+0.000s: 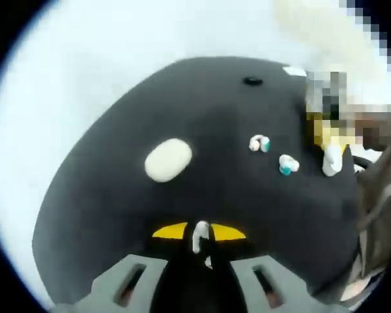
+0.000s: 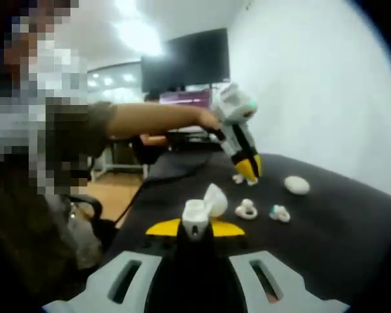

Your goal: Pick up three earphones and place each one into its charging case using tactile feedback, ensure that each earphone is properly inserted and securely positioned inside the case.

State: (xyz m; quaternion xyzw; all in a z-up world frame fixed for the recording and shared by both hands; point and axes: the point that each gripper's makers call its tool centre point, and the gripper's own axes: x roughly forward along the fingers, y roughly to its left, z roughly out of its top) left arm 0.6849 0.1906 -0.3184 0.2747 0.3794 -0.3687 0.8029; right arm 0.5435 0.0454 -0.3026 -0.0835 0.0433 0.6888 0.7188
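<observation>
Pinching an earphone point(image 1: 201, 238) between closed jaws, the left gripper point(image 1: 202, 251) hangs above the black table point(image 1: 117, 208), while the open case point(image 2: 202, 212), clamped upright in the right gripper point(image 2: 197, 229), waits off to its right, lid tilted back.

Matt black table point(image 1: 117, 195); glossy white plastic case point(image 2: 202, 207).

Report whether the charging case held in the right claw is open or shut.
Open: the charging case sits in the right claw with its lid tilted up behind.
</observation>
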